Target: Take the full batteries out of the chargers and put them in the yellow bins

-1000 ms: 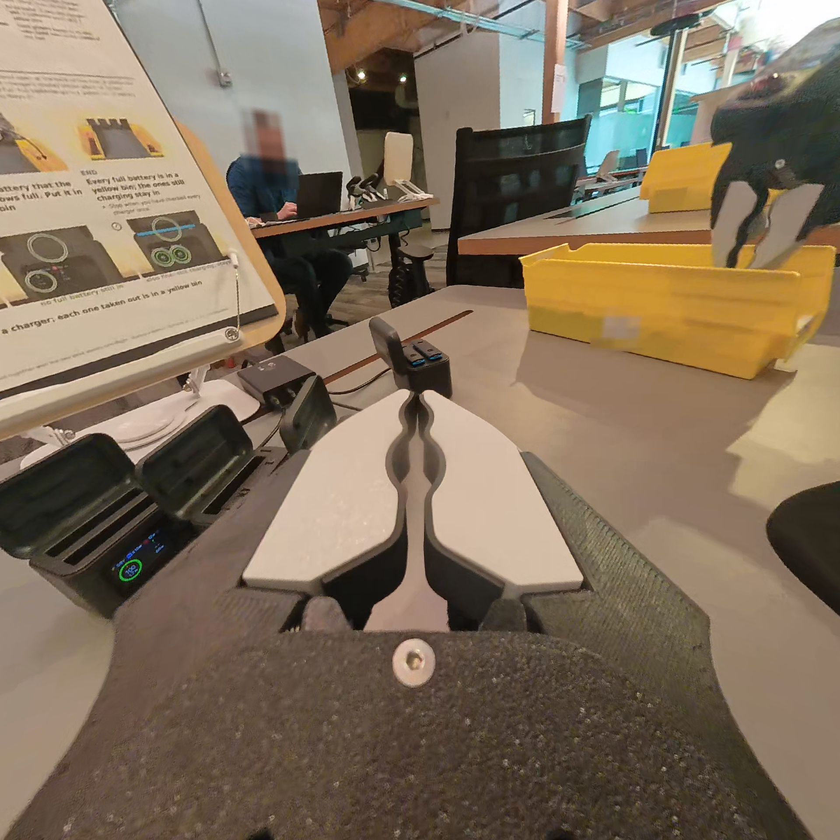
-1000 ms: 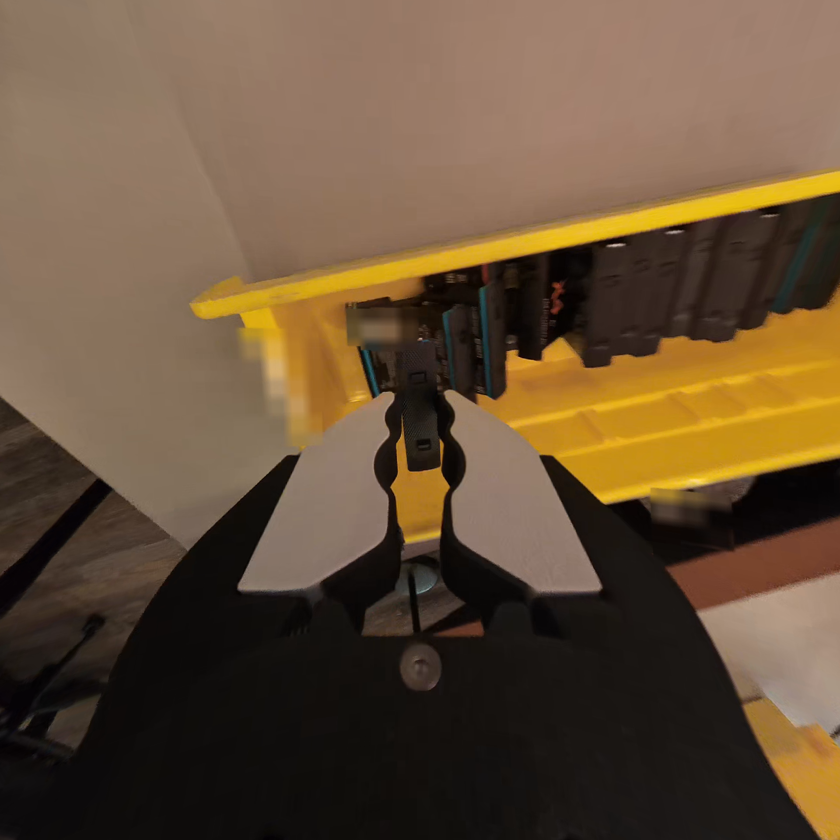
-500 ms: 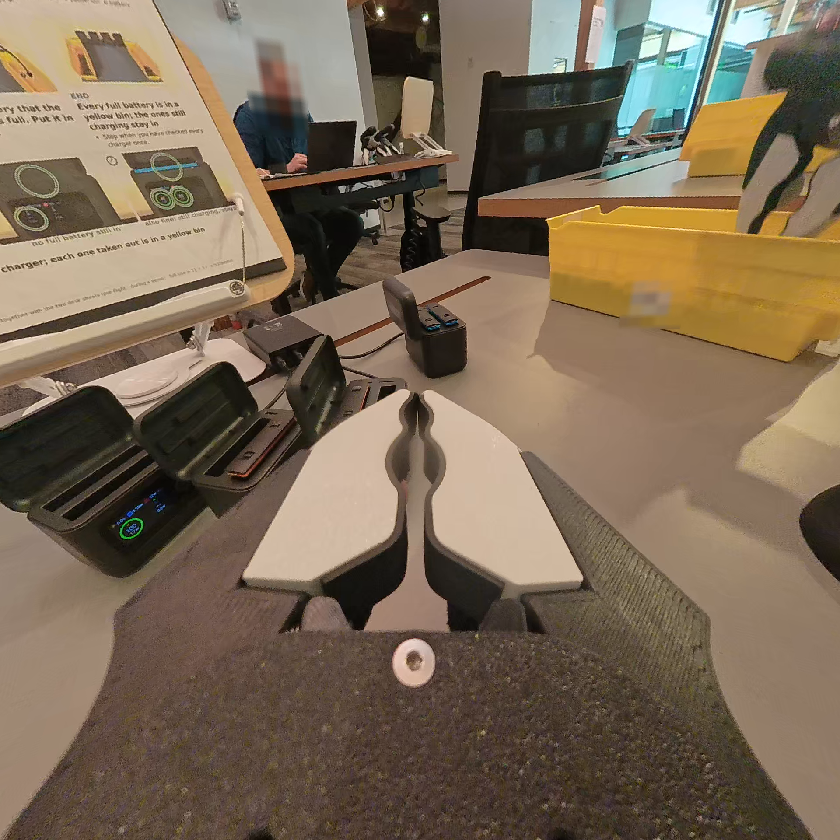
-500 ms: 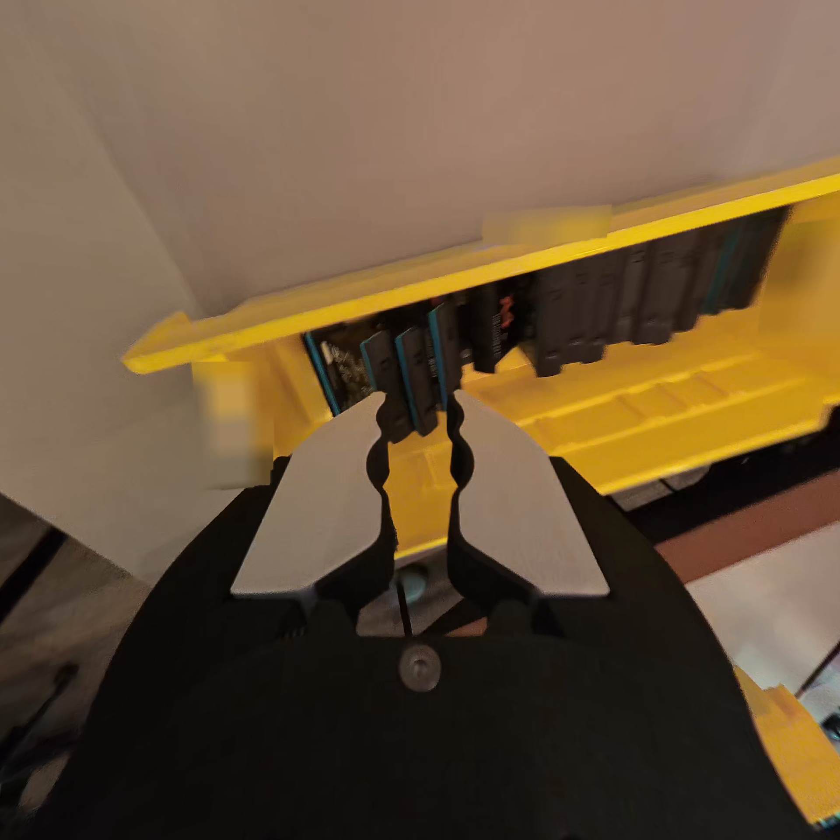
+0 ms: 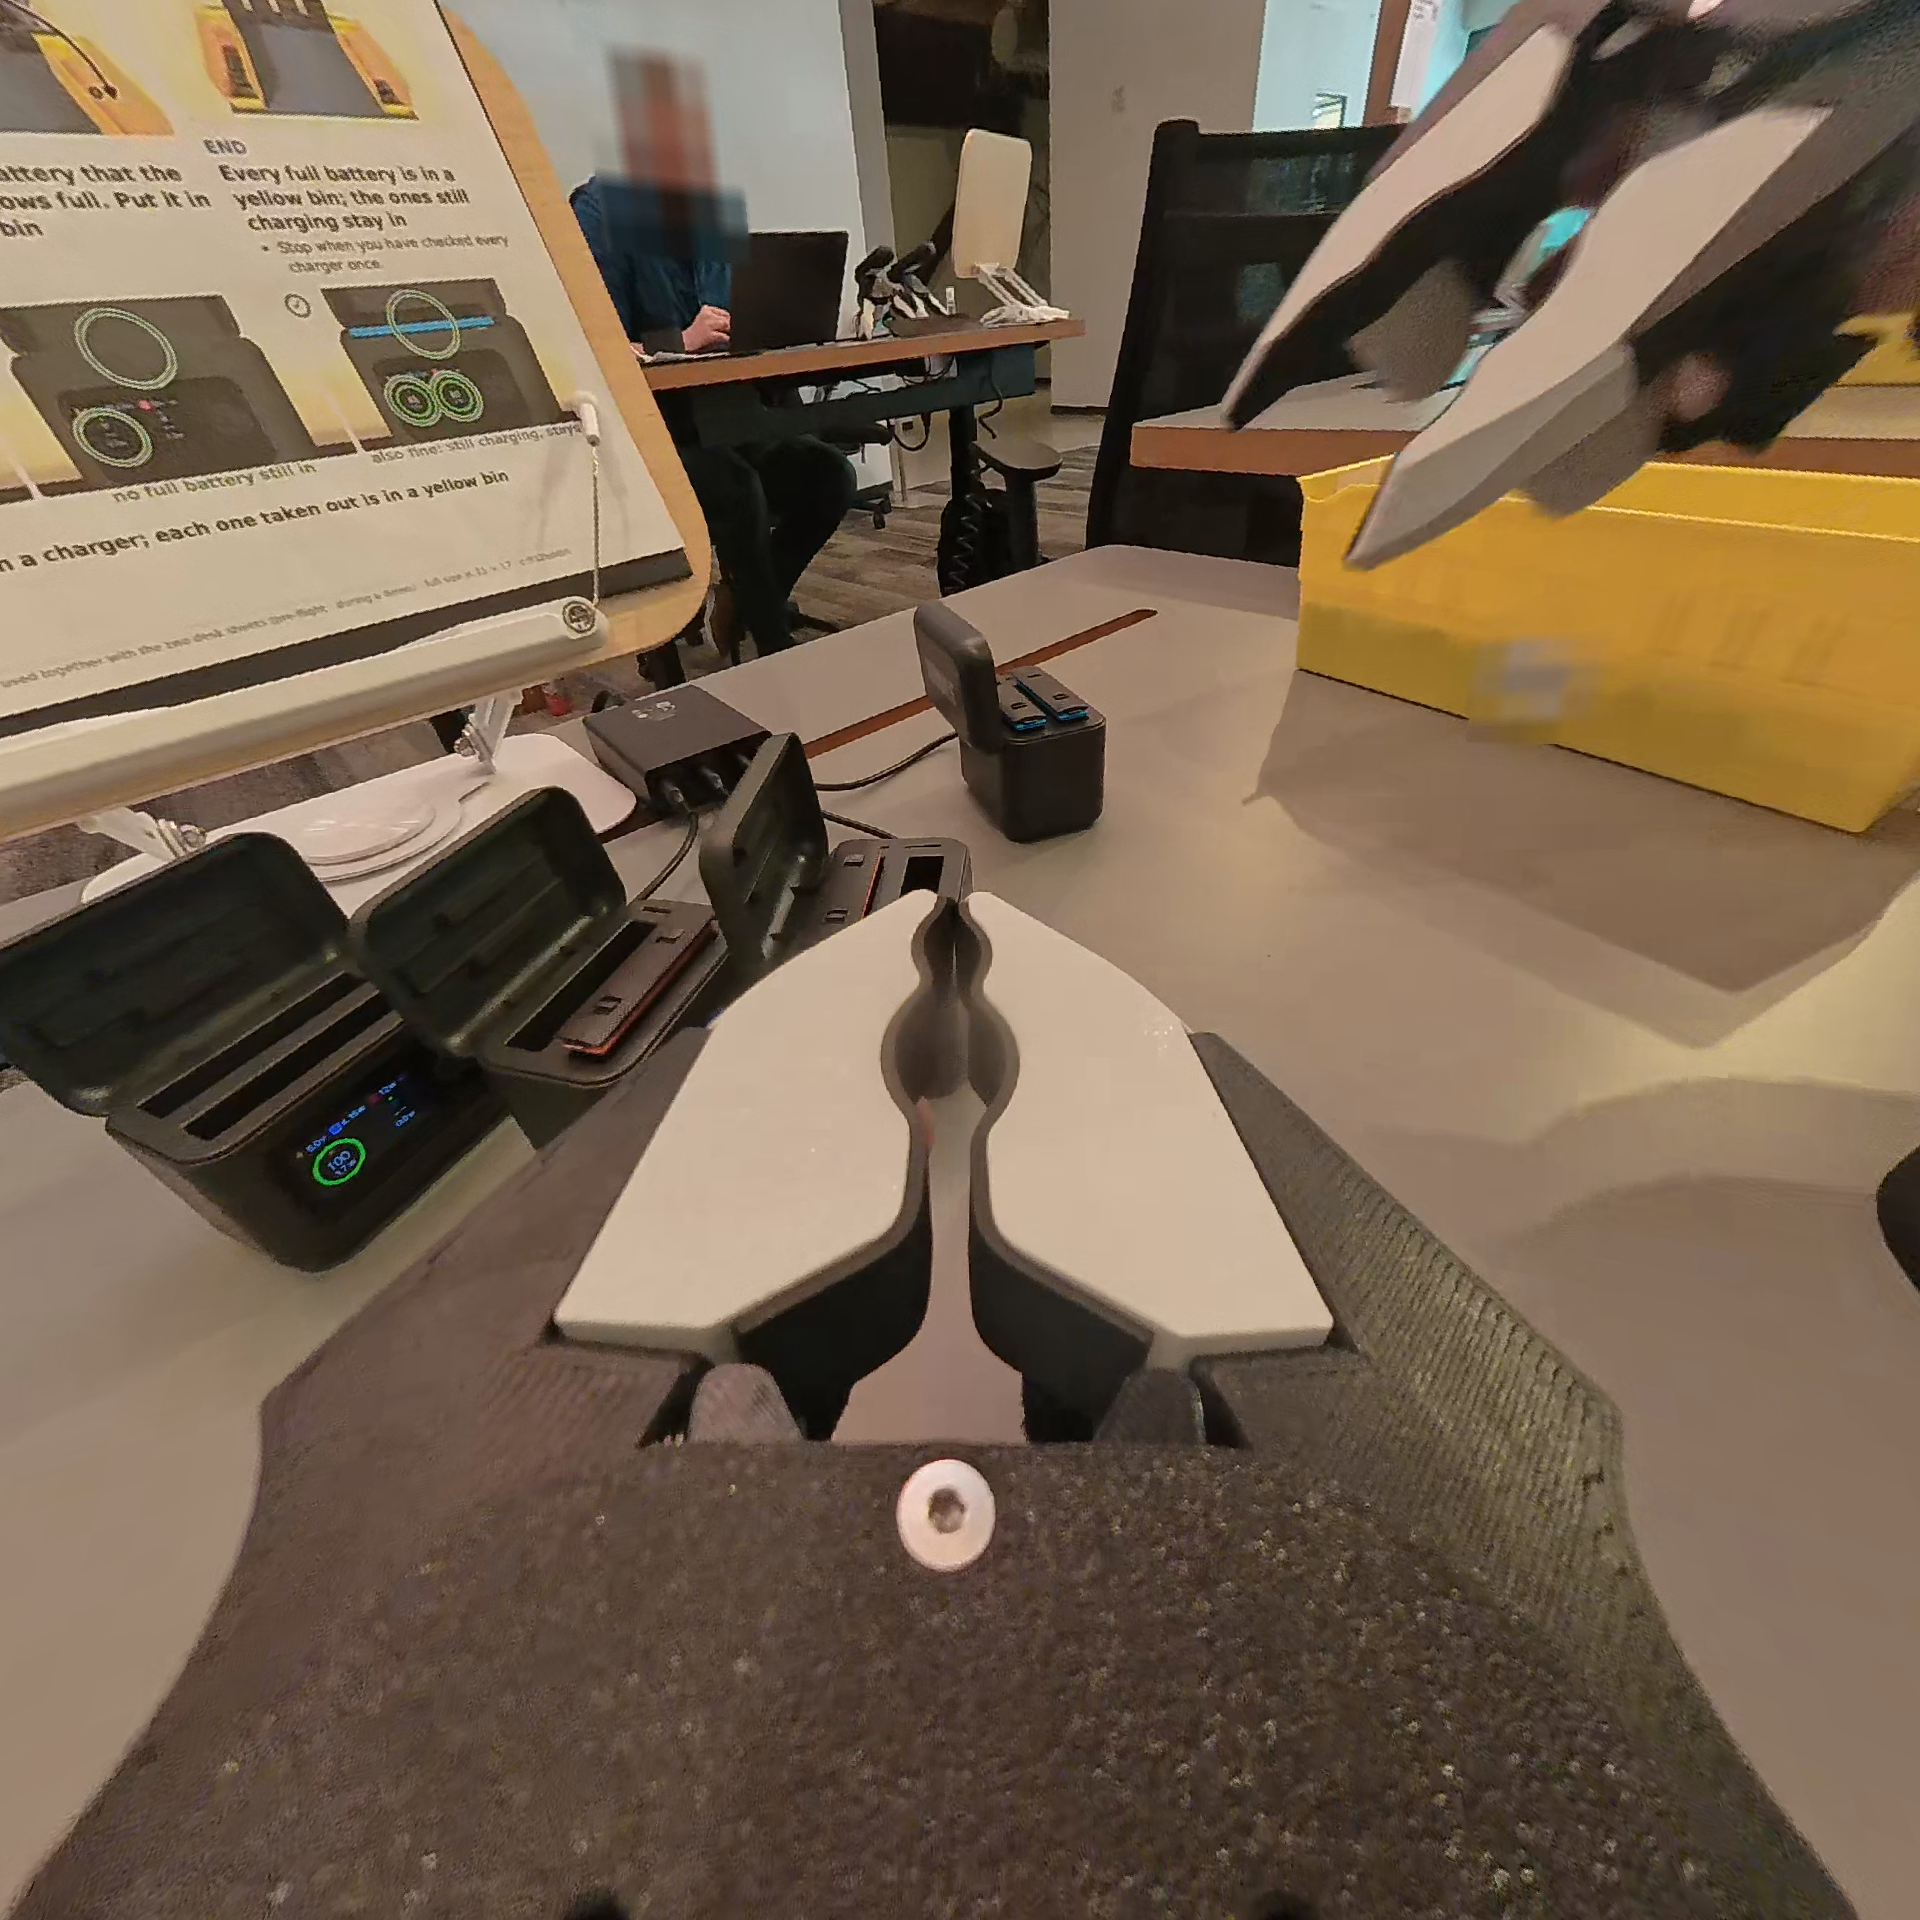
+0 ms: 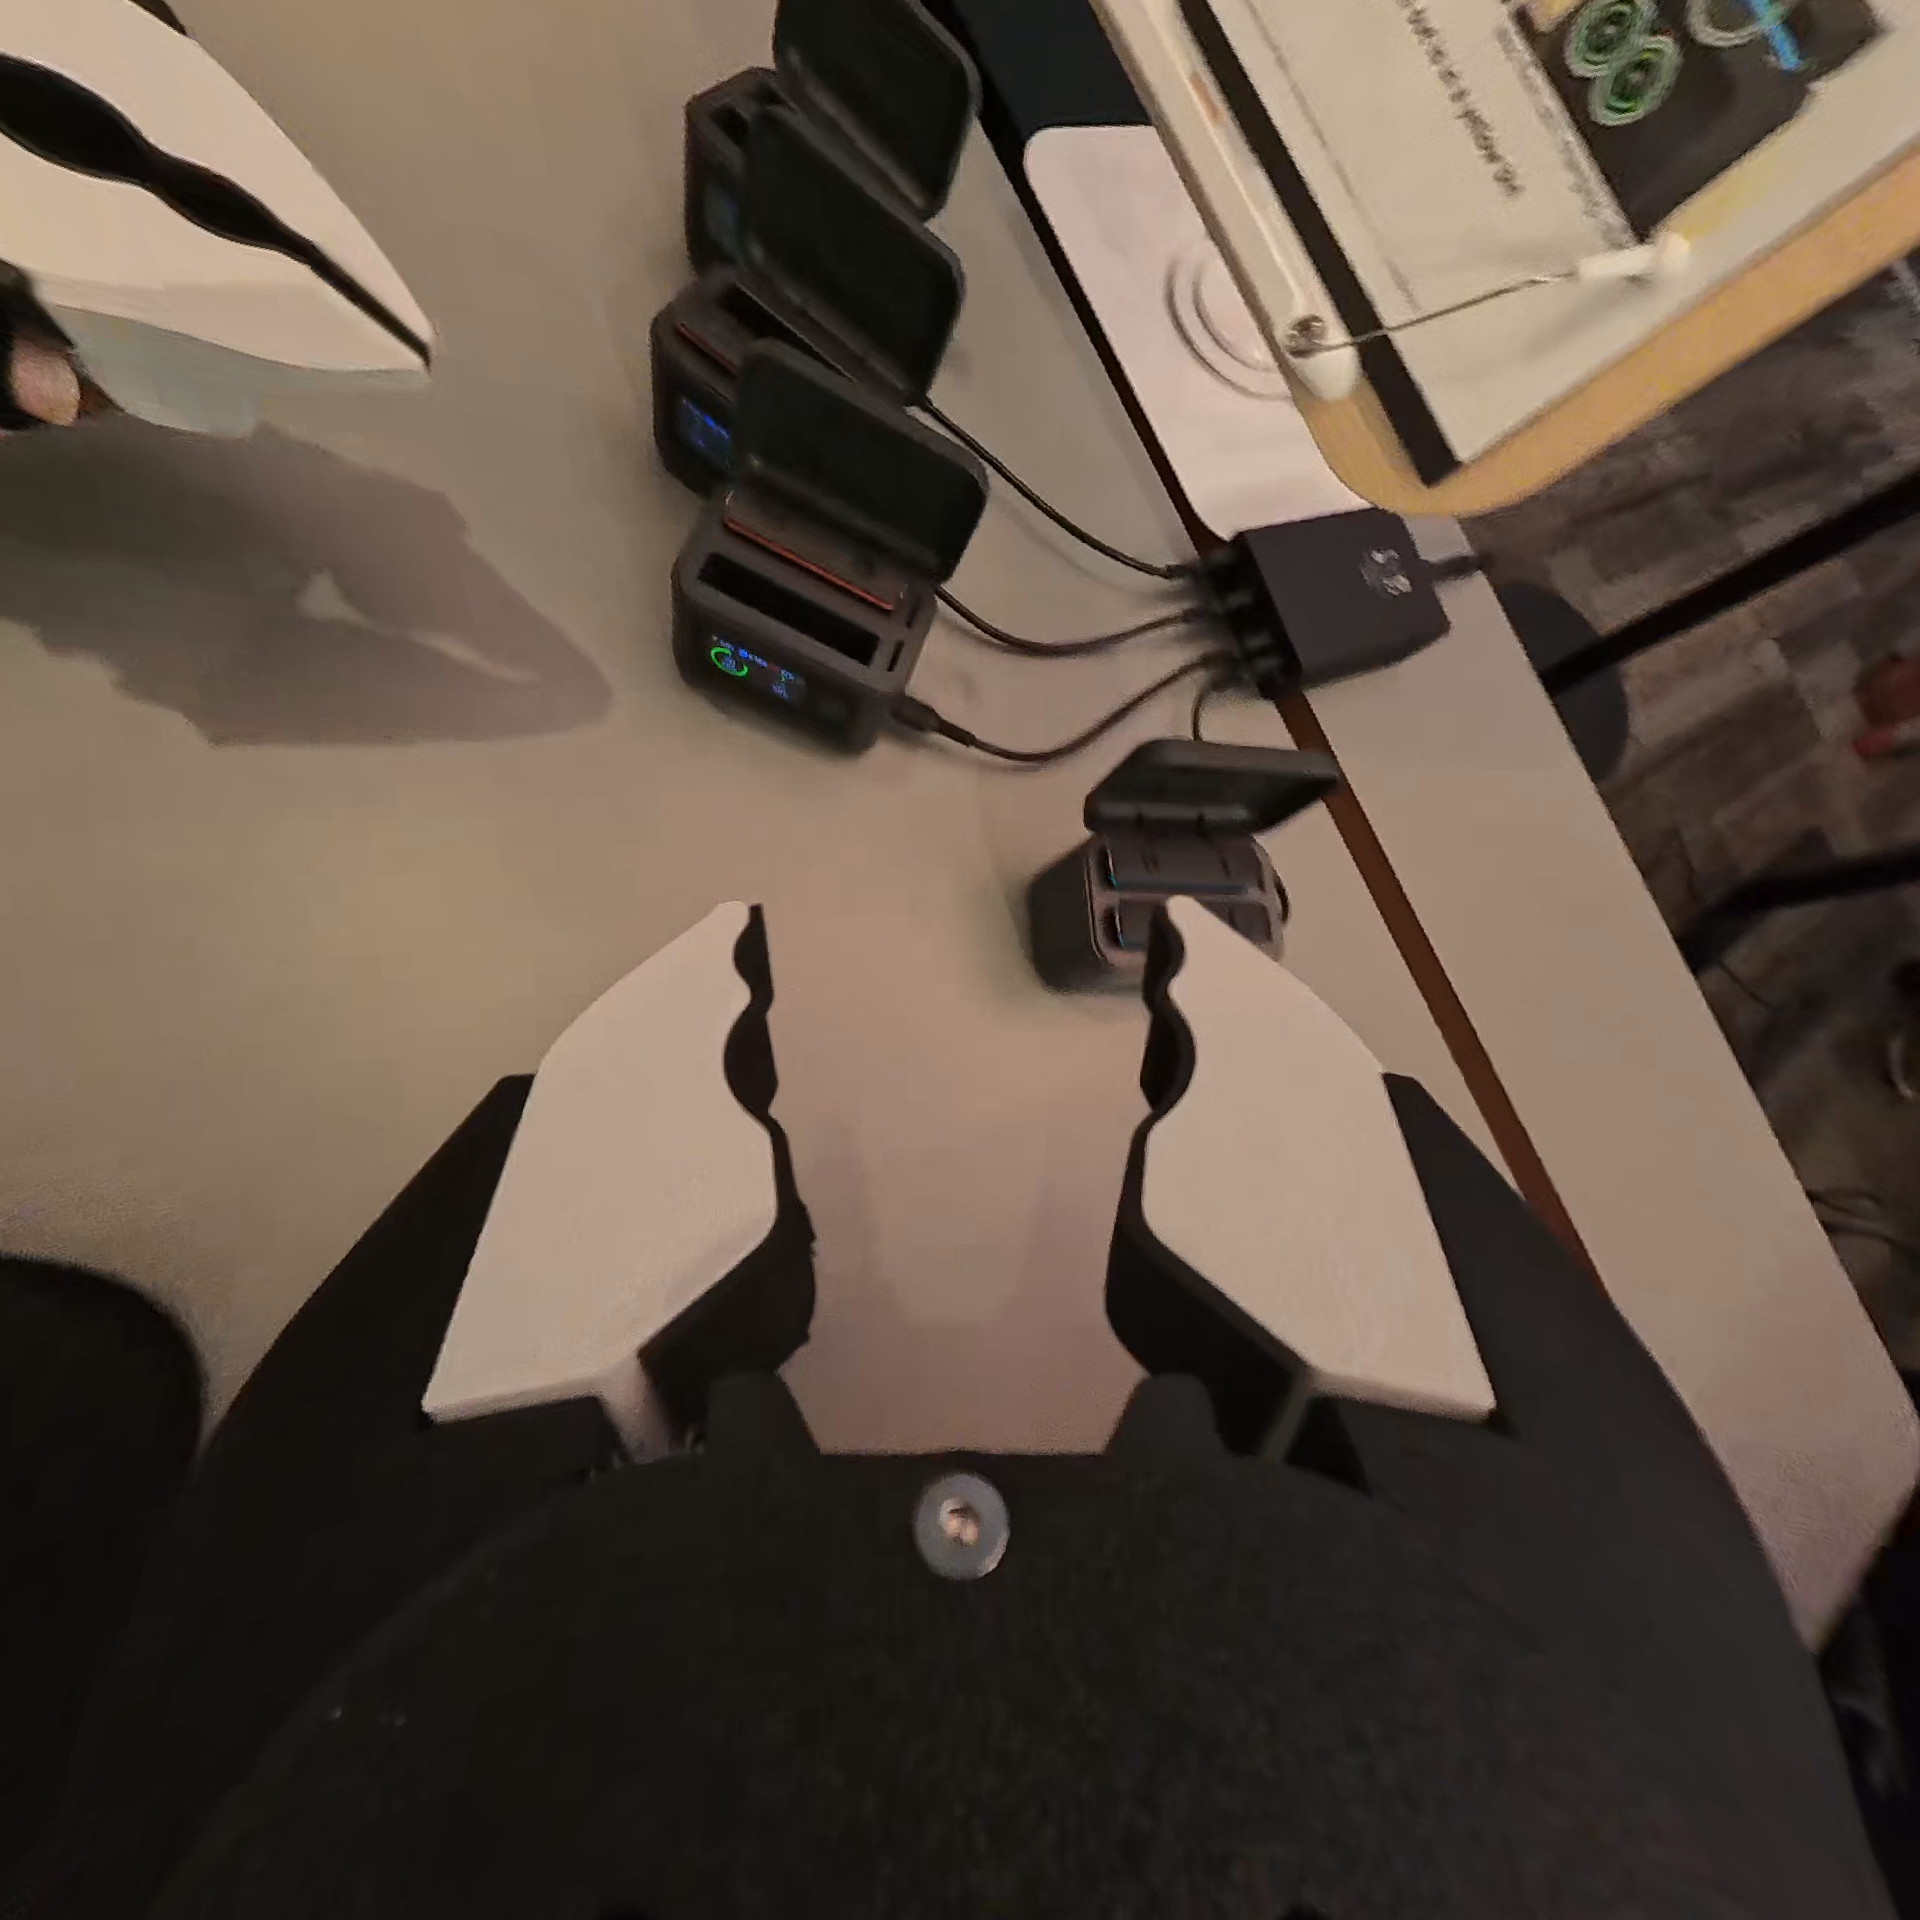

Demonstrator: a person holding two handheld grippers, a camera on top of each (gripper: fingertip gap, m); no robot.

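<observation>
Three black chargers with open lids stand in a row: one with a green ring on its display (image 5: 260, 1091), a second (image 5: 540, 987) with an orange-edged battery (image 5: 634, 1003), and a third (image 5: 831, 862). A small charger (image 5: 1029, 748) holds blue-topped batteries (image 5: 1044, 701). The yellow bin (image 5: 1610, 623) is at the right. My left gripper (image 5: 953, 909) is shut, with nothing seen in it, low over the table beside the third charger. My right gripper (image 6: 956, 914) is open and empty above the table, just left of the small charger (image 6: 1174, 894). It also shows in the left wrist view (image 5: 1299, 488).
An instruction board (image 5: 312, 364) on a white stand leans over the chargers. A black power hub (image 6: 1340, 592) with cables sits by the table's far edge. The left gripper (image 6: 416, 348) shows at the top left of the right wrist view. A person sits at a desk behind. The gap from one gripper's tips to the other's is roughly 15 cm.
My right gripper let go of a battery in the yellow bin, opened wide and swung from the bin to above the chargers. My left gripper stayed shut and shifted slightly.
</observation>
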